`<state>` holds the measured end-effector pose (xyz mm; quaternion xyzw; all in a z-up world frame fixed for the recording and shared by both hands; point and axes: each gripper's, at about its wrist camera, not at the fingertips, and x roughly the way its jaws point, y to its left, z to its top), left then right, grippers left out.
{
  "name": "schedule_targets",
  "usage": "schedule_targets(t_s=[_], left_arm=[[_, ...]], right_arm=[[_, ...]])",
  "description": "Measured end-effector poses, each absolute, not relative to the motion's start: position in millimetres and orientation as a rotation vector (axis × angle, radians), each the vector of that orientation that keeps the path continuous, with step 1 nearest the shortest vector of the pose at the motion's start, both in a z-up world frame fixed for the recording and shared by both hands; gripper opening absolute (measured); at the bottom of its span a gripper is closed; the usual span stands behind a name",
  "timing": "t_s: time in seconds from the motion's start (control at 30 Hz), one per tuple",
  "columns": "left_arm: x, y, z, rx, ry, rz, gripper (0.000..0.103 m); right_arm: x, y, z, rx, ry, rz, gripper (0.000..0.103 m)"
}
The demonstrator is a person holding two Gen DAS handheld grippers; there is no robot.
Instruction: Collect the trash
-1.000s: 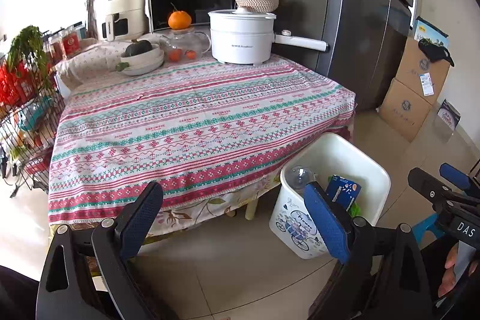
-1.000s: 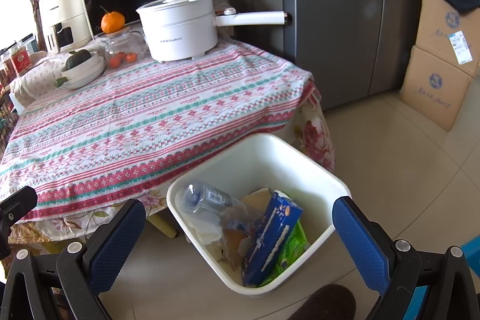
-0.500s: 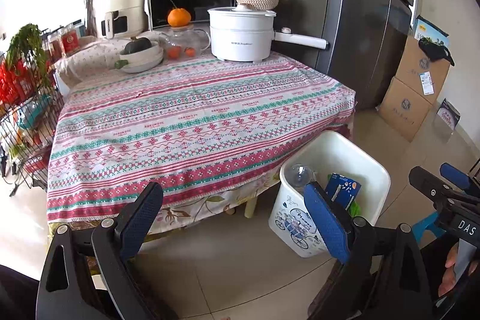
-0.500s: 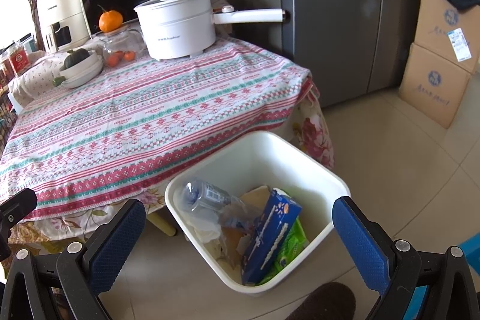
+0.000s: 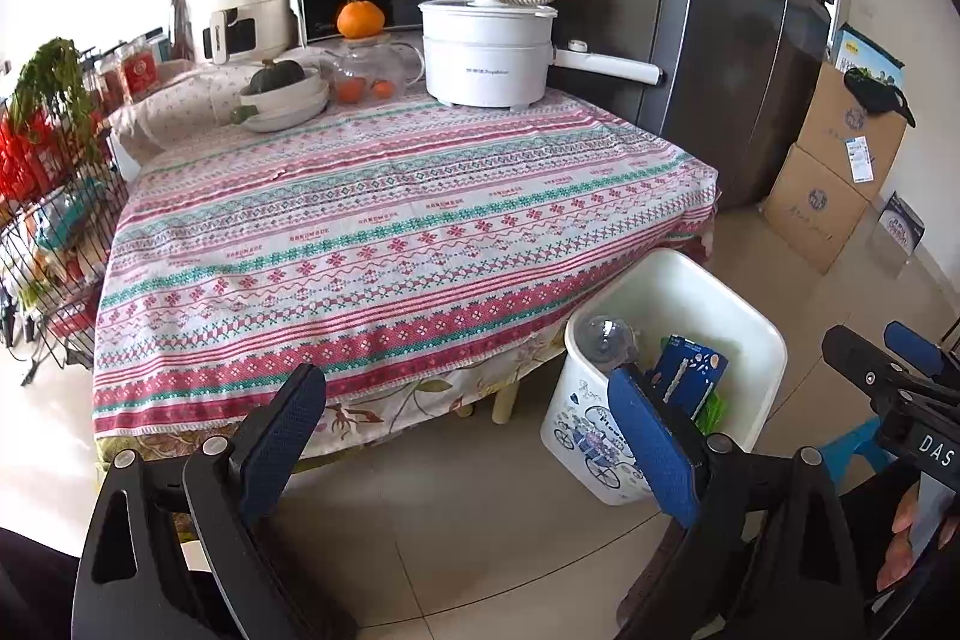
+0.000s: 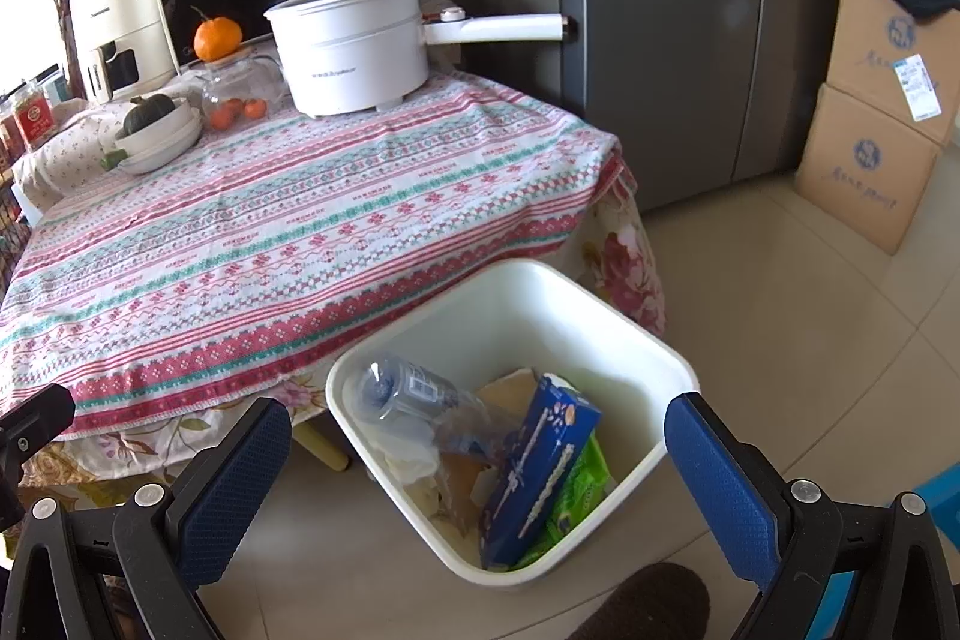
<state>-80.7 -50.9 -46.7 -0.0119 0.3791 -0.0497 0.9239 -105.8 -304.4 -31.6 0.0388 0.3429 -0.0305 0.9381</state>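
Bin (image 6: 624, 322) holds bottle (image 6: 414, 388), blue box (image 6: 540, 466), perhaps tissue.

Both views look forward and down from the near side of the table (image 5: 384, 220). The left wrist view sits farther back and to the left, with the bin (image 5: 762, 334) at its lower right. The right wrist view hangs close above the bin (image 6: 660, 340). Both share the table, bin and fridge (image 5: 738, 40).

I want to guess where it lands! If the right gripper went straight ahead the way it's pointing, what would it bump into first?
Probably the white bin on the floor. The right gripper is open and aimed at the trash inside, likely the blue box, though depth is hard to judge.
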Motion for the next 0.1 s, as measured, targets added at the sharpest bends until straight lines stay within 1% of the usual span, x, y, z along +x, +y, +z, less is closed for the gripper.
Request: schedule_targets(t_s=[0.1], left_arm=[[-77.5, -48.1, -46.6, -0.038, 0.792, -0.109, 0.096]], right_arm=[[-101.7, -303.4, -33.7, 0.084, 0.711, -0.069, 0.102]])
